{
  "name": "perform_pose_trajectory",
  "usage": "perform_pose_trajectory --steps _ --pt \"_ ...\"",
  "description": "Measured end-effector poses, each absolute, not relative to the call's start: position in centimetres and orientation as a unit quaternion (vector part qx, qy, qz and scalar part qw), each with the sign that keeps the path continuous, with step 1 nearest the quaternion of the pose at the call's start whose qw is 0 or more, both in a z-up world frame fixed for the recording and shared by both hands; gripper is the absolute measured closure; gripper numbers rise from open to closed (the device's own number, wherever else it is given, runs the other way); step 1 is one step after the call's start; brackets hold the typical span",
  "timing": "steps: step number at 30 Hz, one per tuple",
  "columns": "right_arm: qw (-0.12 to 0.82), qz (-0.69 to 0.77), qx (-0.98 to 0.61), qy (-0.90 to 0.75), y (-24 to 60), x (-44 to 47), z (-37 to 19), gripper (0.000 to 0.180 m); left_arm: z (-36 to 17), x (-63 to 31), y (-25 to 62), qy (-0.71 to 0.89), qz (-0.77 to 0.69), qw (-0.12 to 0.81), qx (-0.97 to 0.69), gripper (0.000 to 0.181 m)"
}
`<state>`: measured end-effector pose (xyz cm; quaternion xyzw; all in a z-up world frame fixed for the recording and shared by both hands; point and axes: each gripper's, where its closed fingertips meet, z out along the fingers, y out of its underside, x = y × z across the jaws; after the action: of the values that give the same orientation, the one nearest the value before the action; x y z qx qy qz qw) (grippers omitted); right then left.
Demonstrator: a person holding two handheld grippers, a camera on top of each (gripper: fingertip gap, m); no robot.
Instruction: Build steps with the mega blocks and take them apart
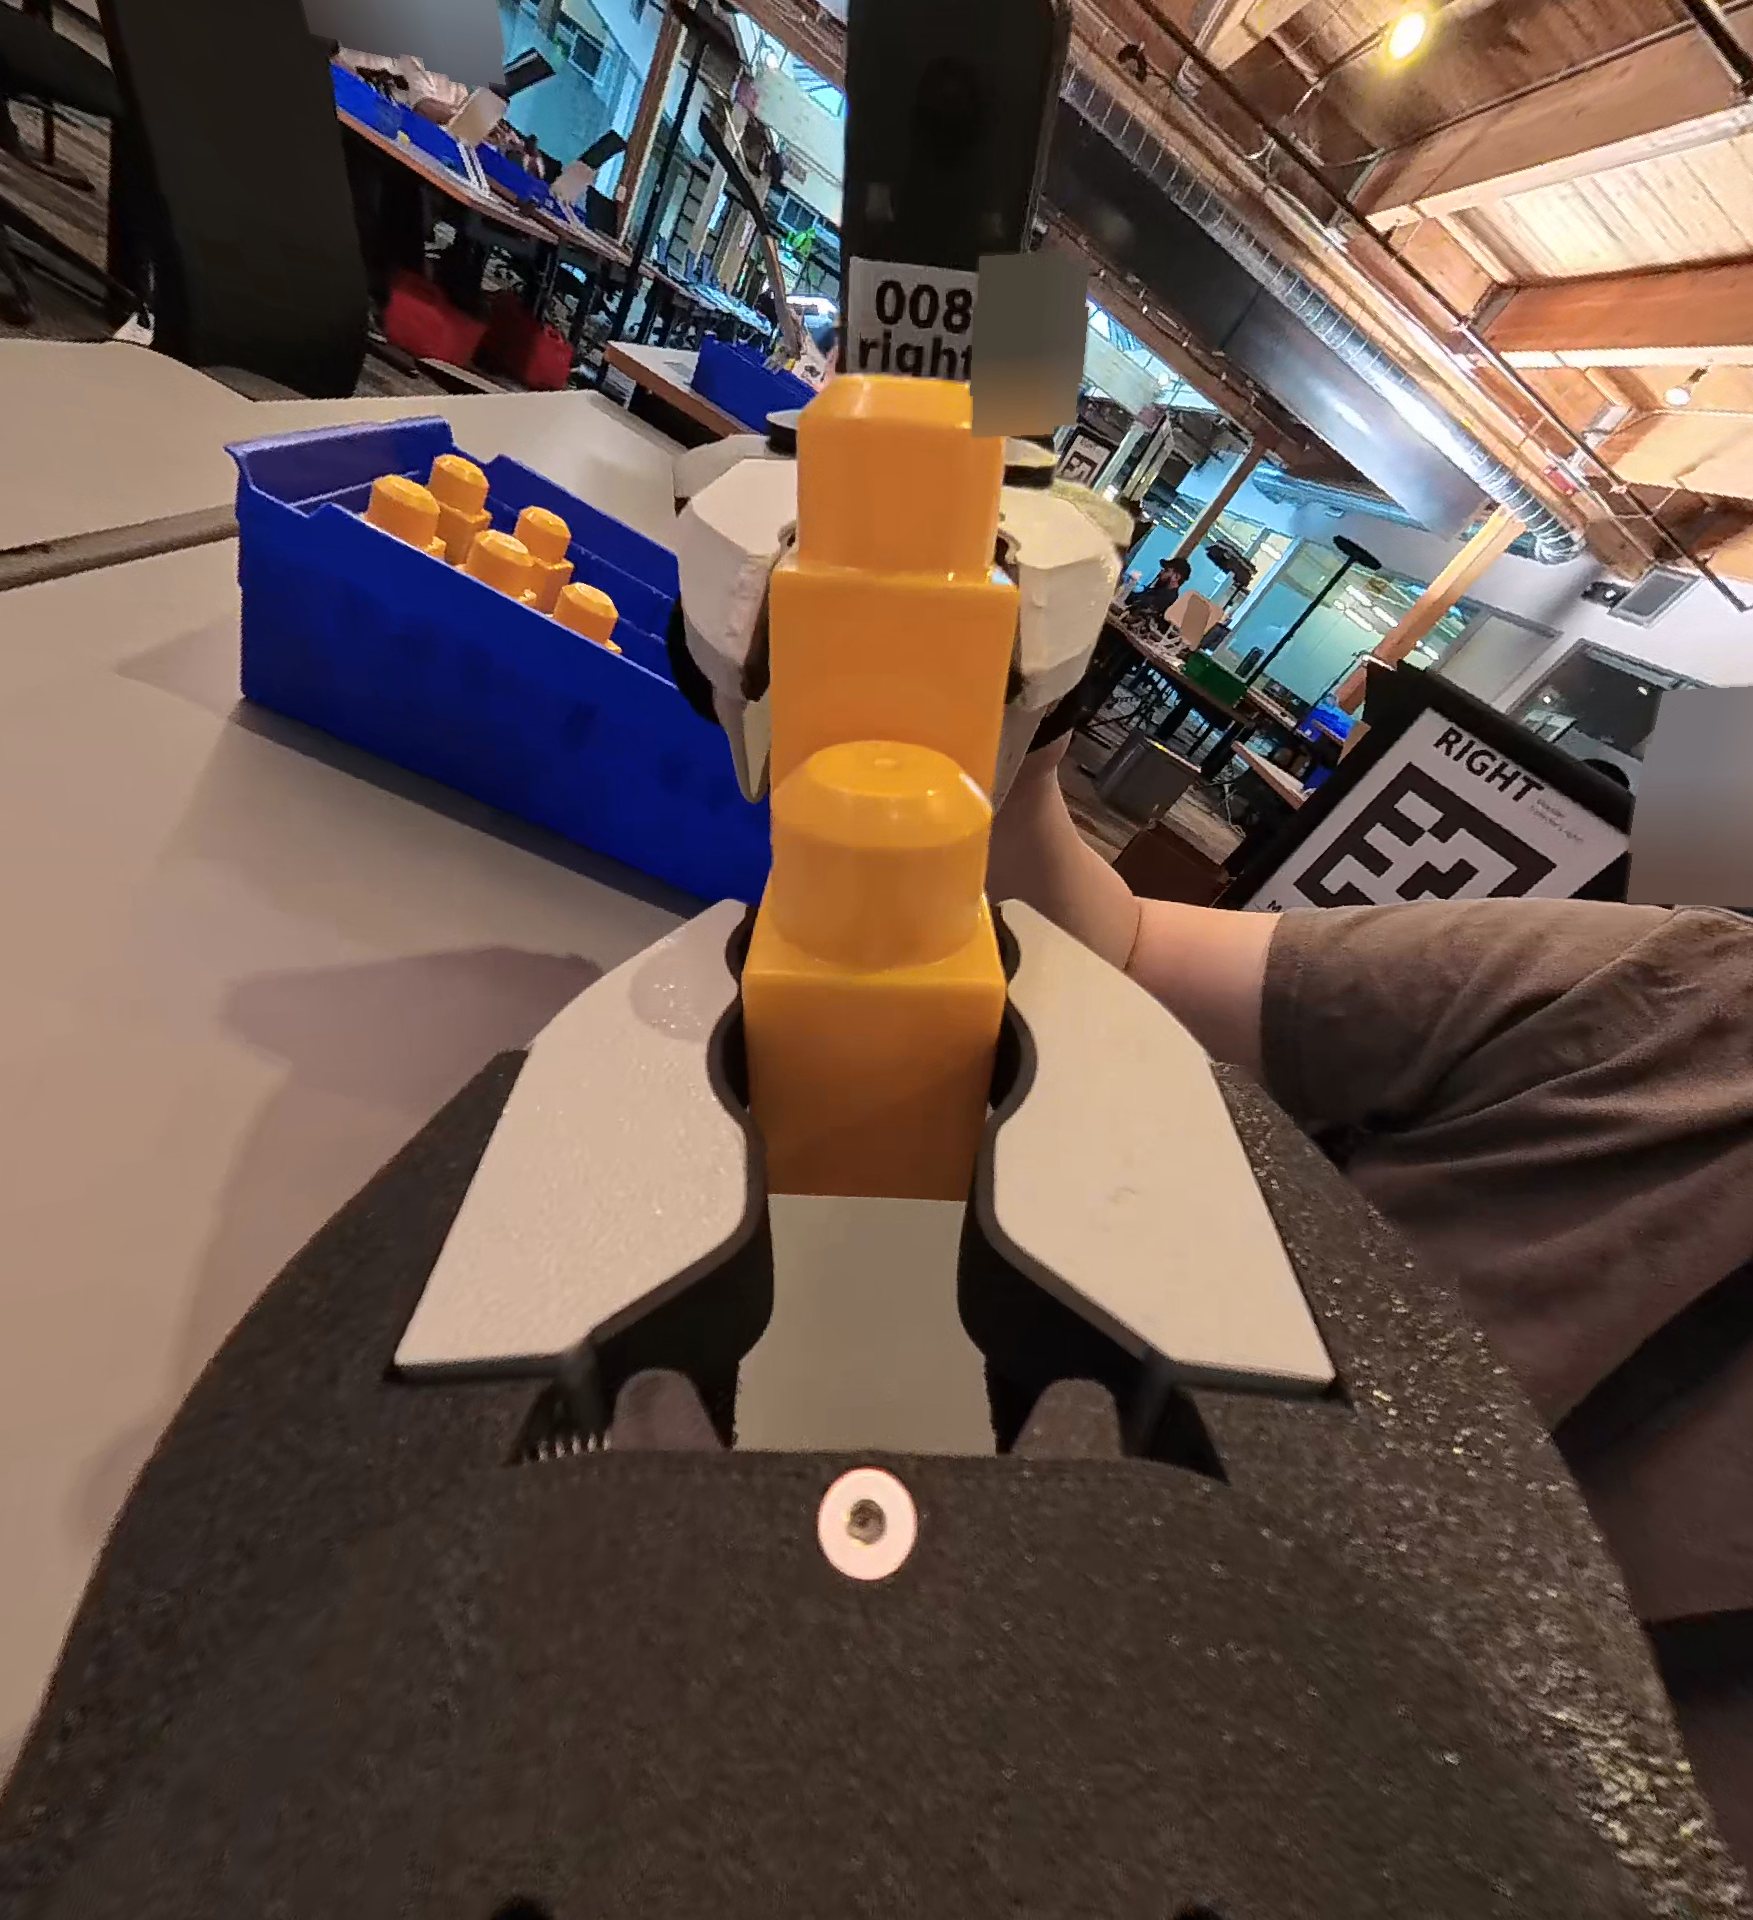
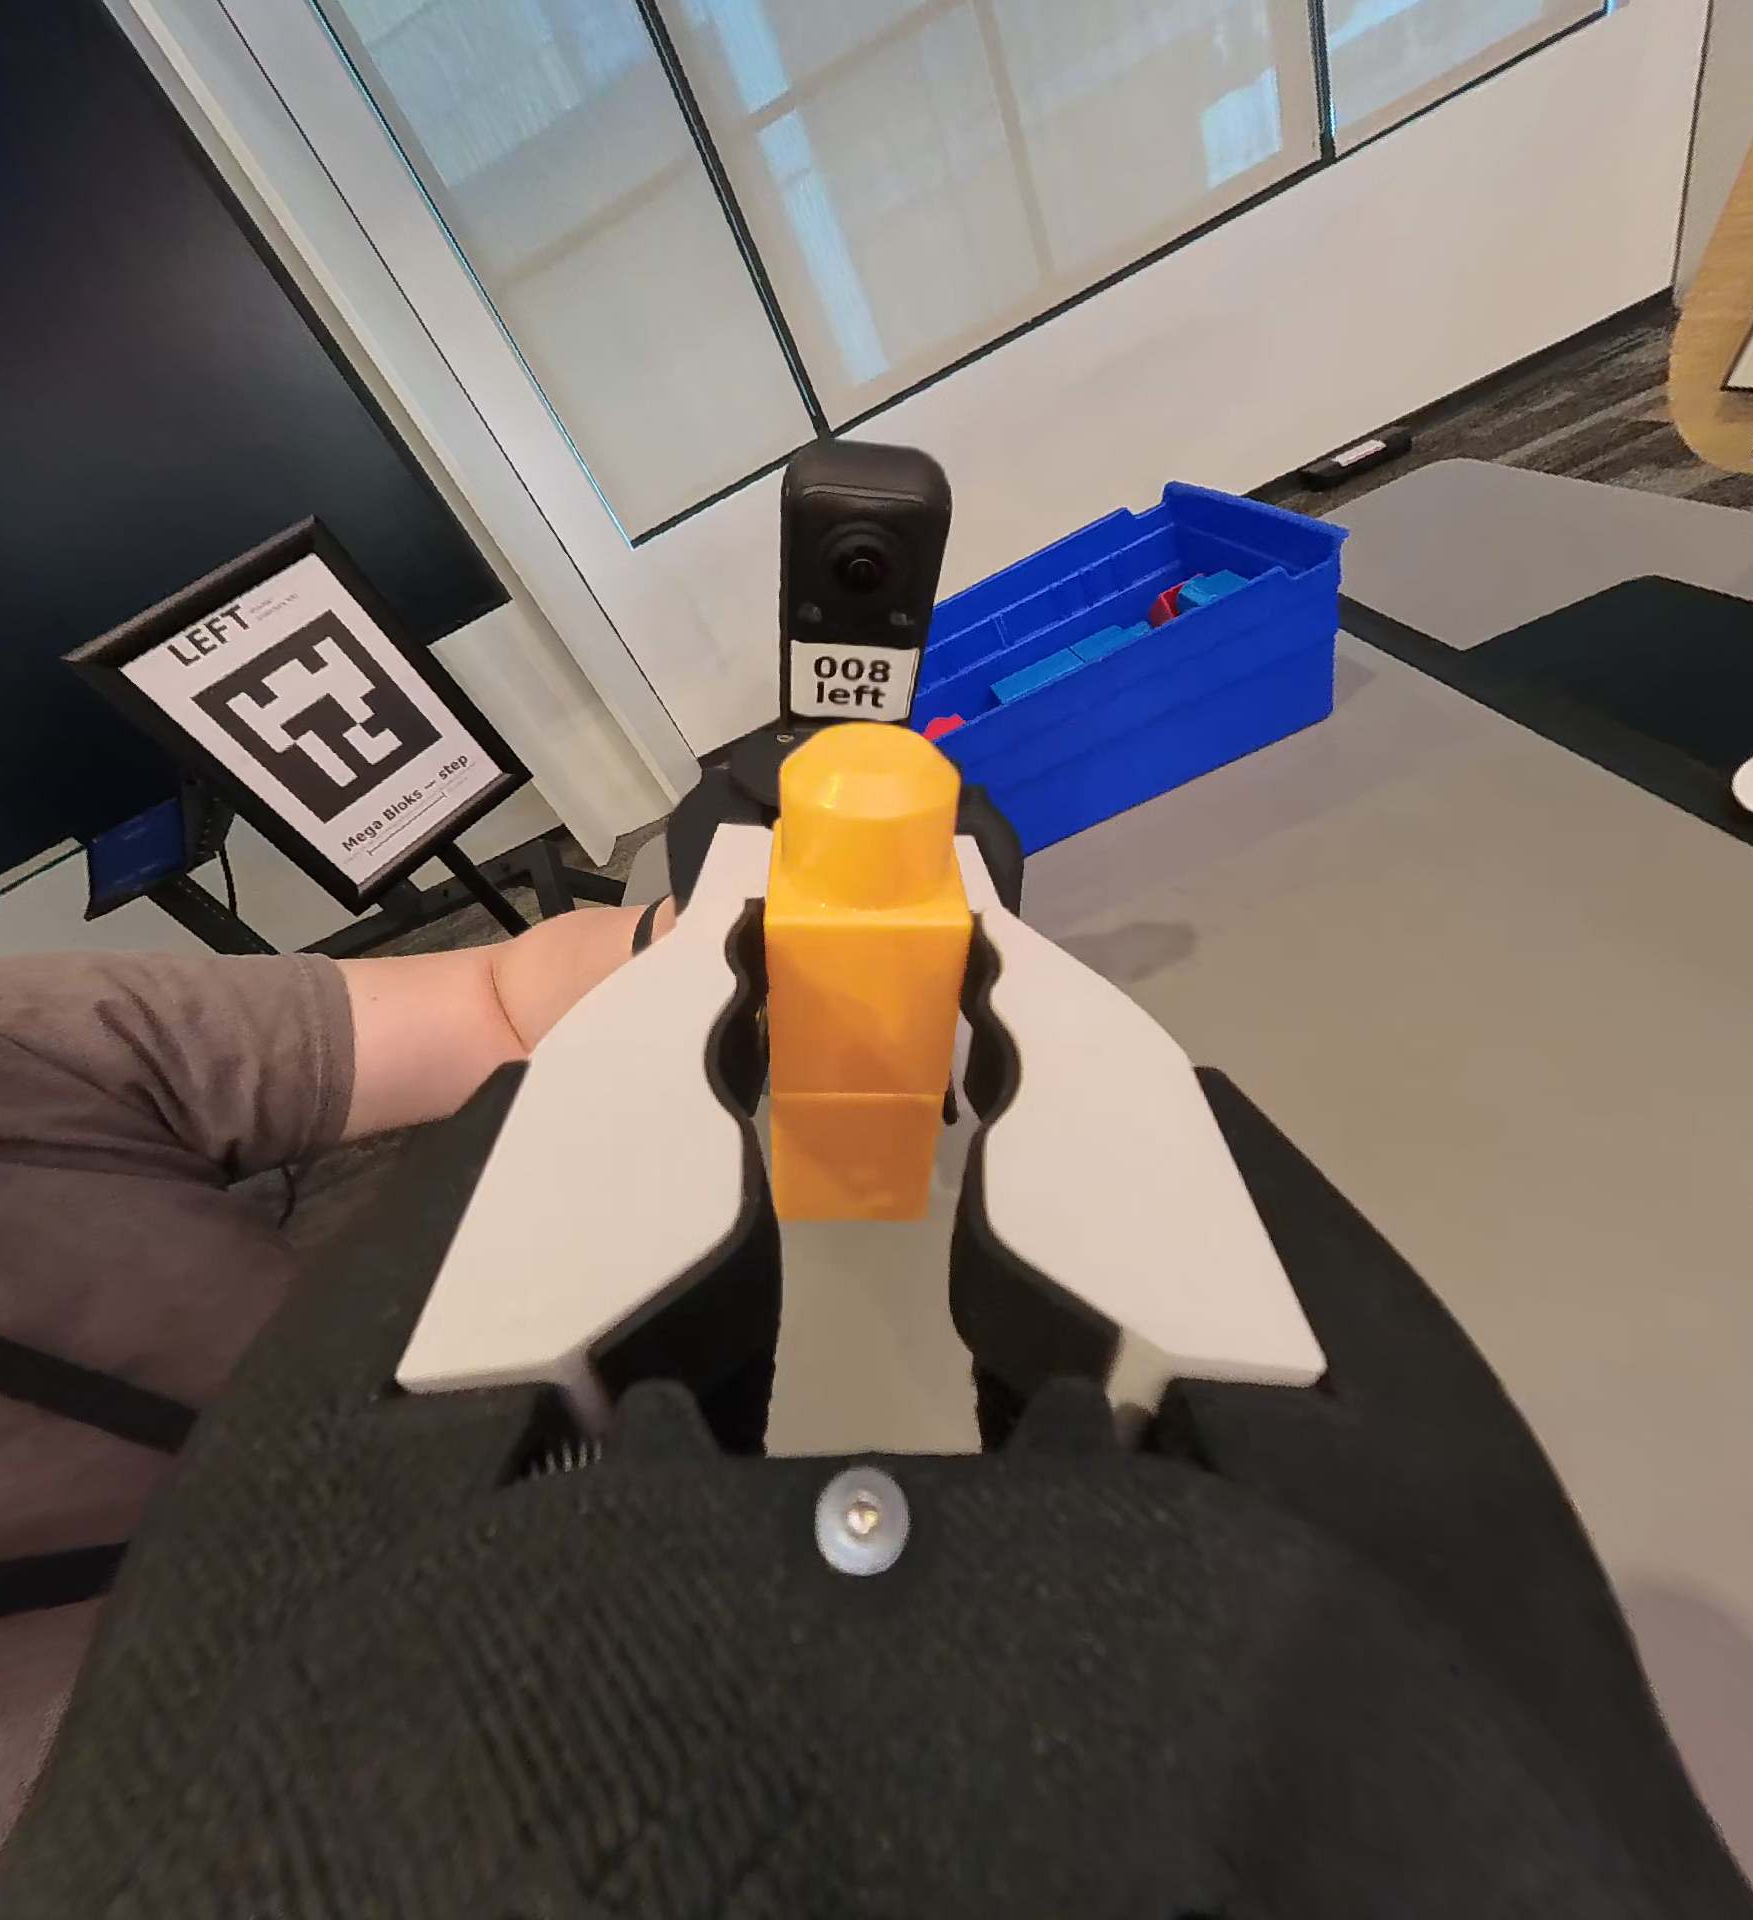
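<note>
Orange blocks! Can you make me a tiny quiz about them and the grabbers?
1. True or false: the left gripper is shut on the lower orange block.
2. What colour is the bin holding spare orange blocks?
3. The right gripper grips: A) a red block B) the upper orange block C) nothing.

Key: 1 true; 2 blue; 3 B.
</note>
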<state>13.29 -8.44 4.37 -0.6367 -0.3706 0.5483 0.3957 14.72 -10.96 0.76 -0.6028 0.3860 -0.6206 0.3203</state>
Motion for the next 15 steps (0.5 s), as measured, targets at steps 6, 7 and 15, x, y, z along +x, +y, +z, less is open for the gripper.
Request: perform_pose_trajectory --steps 6,7,15 --pt "0.408 0.541 -0.631 -0.378 -8.7 13.3 4.8 0.143 1.0 14.7 -11.2 0.395 -0.609 0.329 -0.604 0.139" --pt "0.408 0.540 -0.632 -0.378 -8.7 13.2 4.8 0.142 1.0 14.7 -11.1 0.395 -0.608 0.328 -0.606 0.139" --pt "0.423 0.556 -0.604 -0.384 -8.9 13.1 5.6 0.143 1.7 14.5 -11.5 0.409 -0.623 0.316 -0.587 0.139"
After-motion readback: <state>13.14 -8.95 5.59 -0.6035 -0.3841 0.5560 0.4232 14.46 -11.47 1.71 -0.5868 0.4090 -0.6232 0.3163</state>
